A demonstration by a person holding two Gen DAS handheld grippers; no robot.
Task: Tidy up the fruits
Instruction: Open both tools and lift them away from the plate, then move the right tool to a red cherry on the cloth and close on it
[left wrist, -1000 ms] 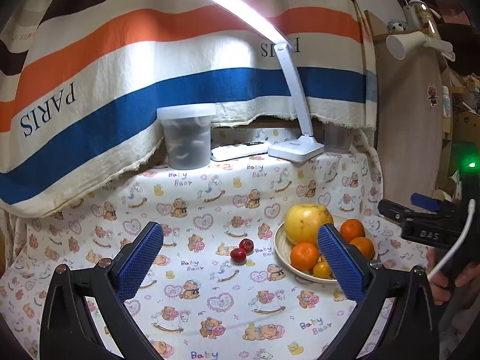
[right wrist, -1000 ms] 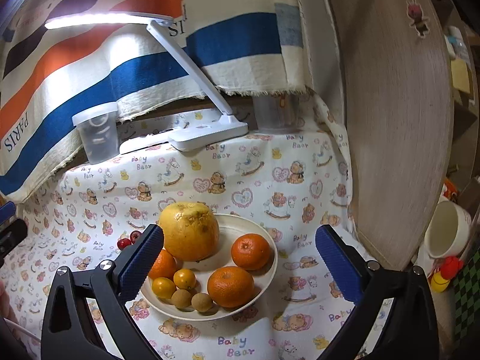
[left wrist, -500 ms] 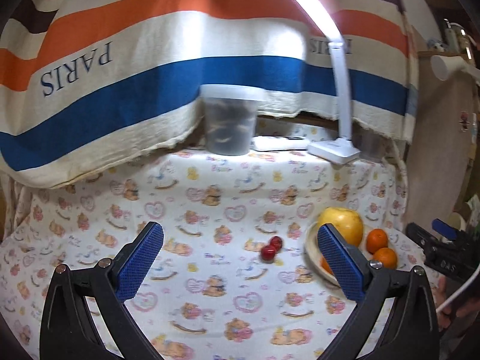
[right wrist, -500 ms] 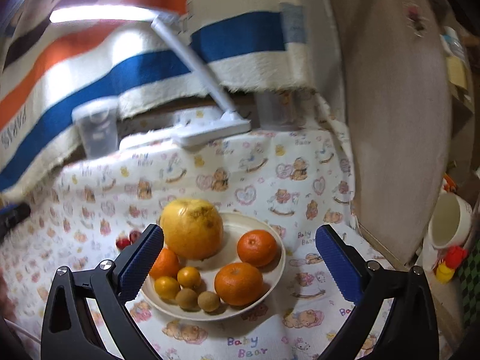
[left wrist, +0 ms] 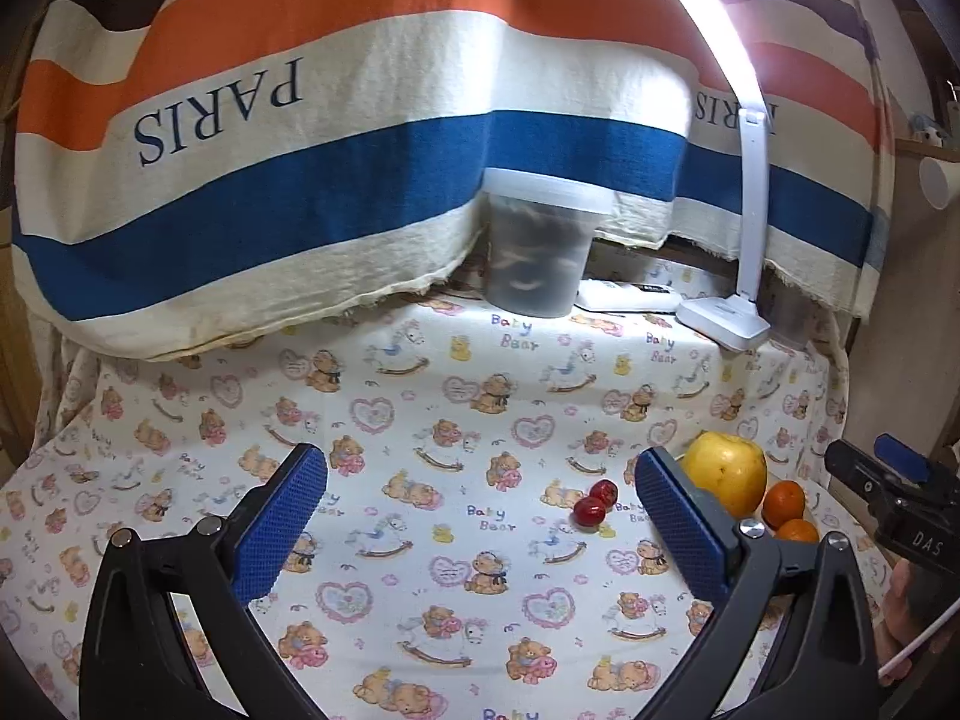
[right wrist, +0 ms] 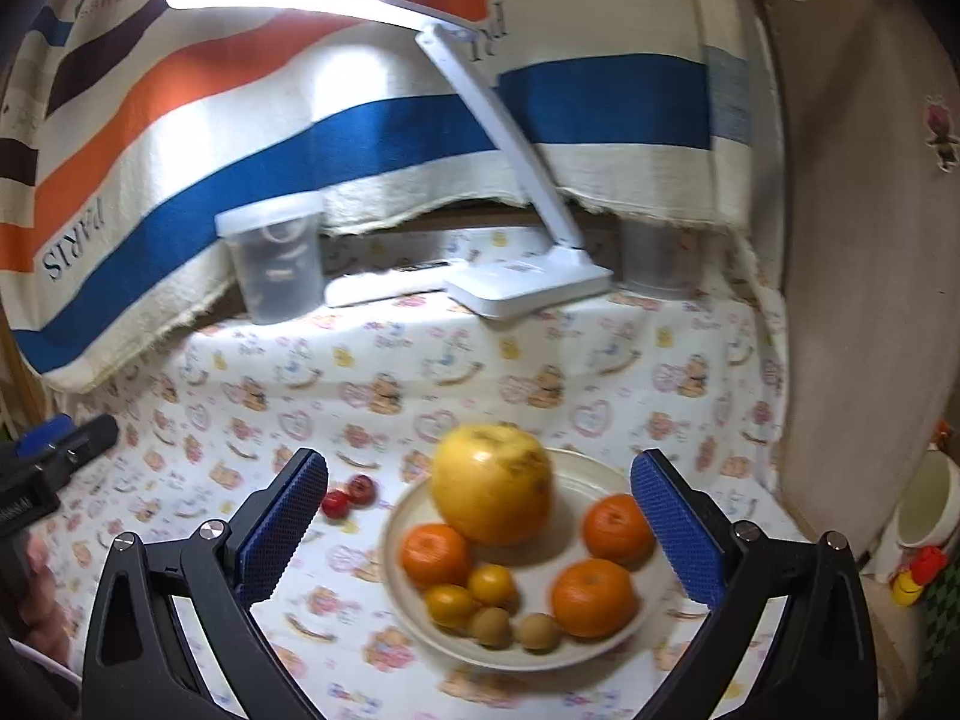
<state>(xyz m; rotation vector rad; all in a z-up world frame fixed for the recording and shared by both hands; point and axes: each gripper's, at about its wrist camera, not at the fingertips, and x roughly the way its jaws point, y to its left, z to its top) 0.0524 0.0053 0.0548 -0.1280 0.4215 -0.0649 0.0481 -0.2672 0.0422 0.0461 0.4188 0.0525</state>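
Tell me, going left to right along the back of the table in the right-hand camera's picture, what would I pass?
Clear lidded plastic container → flat white bar-shaped object lying on the cloth → white desk lamp base → second clear plastic cup, half tucked under the striped cloth.

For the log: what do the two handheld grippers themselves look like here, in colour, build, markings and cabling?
Both match: black Y-shaped plastic frames with silver screws, the jaws faced with blue textured pads. The left gripper and right gripper look identical from their own cameras. Seen from the left wrist view, the right unit's black body bears white lettering "DAS", with a white cable beside the bare hand holding it. No sleeves are visible.
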